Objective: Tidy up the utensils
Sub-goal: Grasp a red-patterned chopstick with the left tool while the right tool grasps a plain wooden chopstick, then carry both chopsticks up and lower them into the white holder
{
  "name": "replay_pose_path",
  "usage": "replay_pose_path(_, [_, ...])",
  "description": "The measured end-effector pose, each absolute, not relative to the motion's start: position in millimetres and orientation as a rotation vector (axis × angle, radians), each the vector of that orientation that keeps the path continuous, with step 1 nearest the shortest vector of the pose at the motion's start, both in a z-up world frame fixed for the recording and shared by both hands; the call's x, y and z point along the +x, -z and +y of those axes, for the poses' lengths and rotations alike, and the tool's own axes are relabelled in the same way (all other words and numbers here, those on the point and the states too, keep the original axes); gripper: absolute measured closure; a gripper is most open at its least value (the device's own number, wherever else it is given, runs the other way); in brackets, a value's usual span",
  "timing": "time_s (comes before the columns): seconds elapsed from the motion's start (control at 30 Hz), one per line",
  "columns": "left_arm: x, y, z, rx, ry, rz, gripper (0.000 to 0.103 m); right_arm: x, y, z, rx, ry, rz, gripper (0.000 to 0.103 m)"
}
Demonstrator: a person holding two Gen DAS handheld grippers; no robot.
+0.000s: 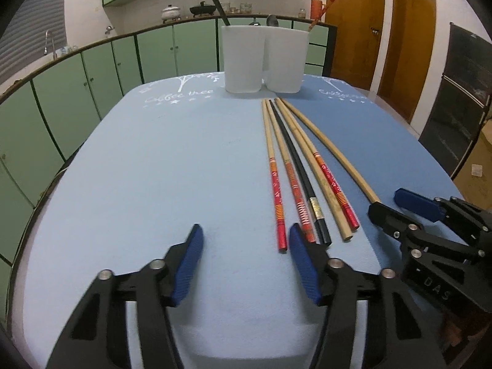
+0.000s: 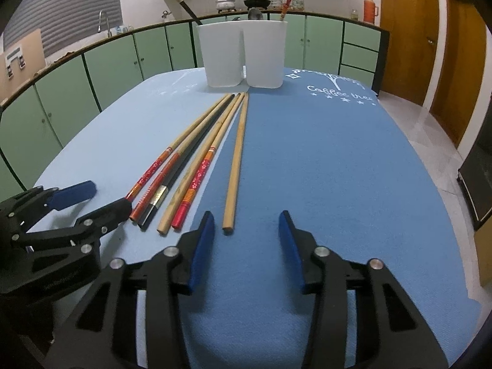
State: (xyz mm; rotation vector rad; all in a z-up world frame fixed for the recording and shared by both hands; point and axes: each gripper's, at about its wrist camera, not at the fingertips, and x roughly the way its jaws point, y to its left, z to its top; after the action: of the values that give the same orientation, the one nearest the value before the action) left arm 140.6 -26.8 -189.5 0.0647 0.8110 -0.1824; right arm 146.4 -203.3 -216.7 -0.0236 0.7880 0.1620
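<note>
Both black two-finger grippers, left [image 1: 246, 256] and right [image 2: 244, 241], gape empty. Six slim wooden chopsticks [image 2: 196, 160] fanned on blue tablecloth [image 2: 338, 169] before white plastic holder [image 2: 246, 53]; light, stiff, roll-prone; pinch near butt ends.

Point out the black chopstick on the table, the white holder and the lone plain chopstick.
black chopstick [image 1: 295, 156]: left wrist view, mid-shaft.
white holder [image 2: 223, 58]: right wrist view, left compartment's front wall.
plain chopstick [image 2: 236, 160]: right wrist view, mid-shaft.
</note>
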Motion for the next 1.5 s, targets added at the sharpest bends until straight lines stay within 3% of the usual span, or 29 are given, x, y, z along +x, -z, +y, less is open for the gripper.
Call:
replay_pose_path(0.07, [140, 189, -27, 0.057, 0.190, 0.802, 0.065, 147, 217, -204, -0.020, -0.174, 0.784, 0.082])
replay_pose_path(0.1, [140, 189, -27, 0.053, 0.194, 0.800, 0.075, 147, 217, -203, -0.020, -0.184, 0.783, 0.093])
replay_pose_path(0.13, [140, 189, -27, 0.046, 0.203, 0.798, 0.085, 147, 217, -202, -0.023, -0.188, 0.782, 0.097])
replay_pose_path(0.23, [139, 190, -30, 0.047, 0.215, 0.791, 0.097, 147, 217, -203, -0.014, -0.192, 0.780, 0.096])
replay_pose_path(0.43, [137, 181, -29, 0.035, 0.212, 0.775, 0.097, 144, 203, -209, 0.003, -0.191, 0.765, 0.097])
replay_pose_path(1.1, [131, 31, -26, 0.015, 0.263, 0.452, 0.098, 145, 67, -243, 0.077, -0.266, 0.545, 0.097])
replay_pose_path(1.5, [152, -11, -32, 0.017, 0.322, 0.391, 0.098, 183, 2, -245, 0.062, -0.347, 0.542, 0.097])
